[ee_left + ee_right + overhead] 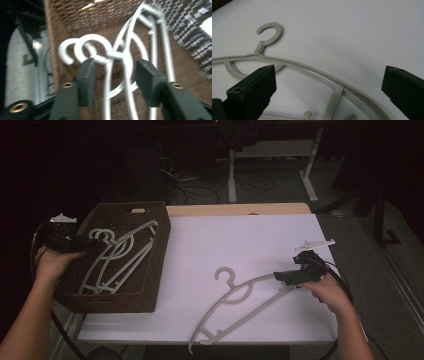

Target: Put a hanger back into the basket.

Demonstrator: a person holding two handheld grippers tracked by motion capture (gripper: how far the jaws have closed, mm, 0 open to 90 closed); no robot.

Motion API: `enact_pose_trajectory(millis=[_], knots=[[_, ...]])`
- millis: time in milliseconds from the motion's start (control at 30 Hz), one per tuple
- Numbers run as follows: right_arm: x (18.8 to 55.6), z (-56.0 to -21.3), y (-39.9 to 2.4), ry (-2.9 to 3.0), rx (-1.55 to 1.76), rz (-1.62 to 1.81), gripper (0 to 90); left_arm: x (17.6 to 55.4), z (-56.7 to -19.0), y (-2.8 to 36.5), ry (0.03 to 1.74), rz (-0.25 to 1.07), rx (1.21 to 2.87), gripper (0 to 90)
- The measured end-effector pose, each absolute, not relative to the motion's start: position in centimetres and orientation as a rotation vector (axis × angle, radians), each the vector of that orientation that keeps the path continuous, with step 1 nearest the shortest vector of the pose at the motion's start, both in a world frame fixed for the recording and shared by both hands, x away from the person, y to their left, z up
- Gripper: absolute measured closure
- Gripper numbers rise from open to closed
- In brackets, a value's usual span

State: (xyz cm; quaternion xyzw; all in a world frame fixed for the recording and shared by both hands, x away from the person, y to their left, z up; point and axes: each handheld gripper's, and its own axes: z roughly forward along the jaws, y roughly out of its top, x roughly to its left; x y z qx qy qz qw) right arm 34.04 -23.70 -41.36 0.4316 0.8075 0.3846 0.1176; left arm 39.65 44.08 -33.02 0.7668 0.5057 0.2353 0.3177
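Wicker basket, hangers inside, table

The high view looks forward and down over the table, while the left gripper view peers closely into the basket at nine o'clock and the right gripper view closely onto the hanger at five o'clock, both shared with the high view.

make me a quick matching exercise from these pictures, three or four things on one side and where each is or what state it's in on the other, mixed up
Things
1. basket
2. hangers in the basket
3. hanger on the table
4. right gripper

Places or states
A. flat on the white tabletop
B. jaws wide open over a hanger arm
C. at the table's left edge
D. stacked, hooks side by side

Pairs: 1-C, 2-D, 3-A, 4-B
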Motion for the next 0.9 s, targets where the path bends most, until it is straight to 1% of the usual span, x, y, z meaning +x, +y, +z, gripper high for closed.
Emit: enact_pose_trajectory(millis=[200, 400, 533, 700, 900], knots=[[34.0, -41.4, -23.7, 2.362, 1.262, 1.127, 0.0, 39.5, -32.5, 42.3, 1.266, 0.532, 1.970, 39.4], [33.8, -41.3, -23.7, 2.362, 1.261, 1.131, 0.0, 39.4, -31.8, 39.4, 1.183, 0.454, 1.948, 30.1], [33.8, -41.5, -23.5, 2.373, 1.262, 1.121, 0.0, 39.2, -31.3, 36.9, 1.127, 0.413, 1.945, 26.4], [33.8, -41.8, -23.1, 2.391, 1.249, 1.112, 0.0, 38.5, -30.7, 32.8, 1.040, 0.365, 1.945, 22.5], [33.8, -41.9, -23.0, 2.402, 1.251, 1.096, 0.0, 37.7, -30.3, 27.7, 0.932, 0.299, 1.963, 22.0]])
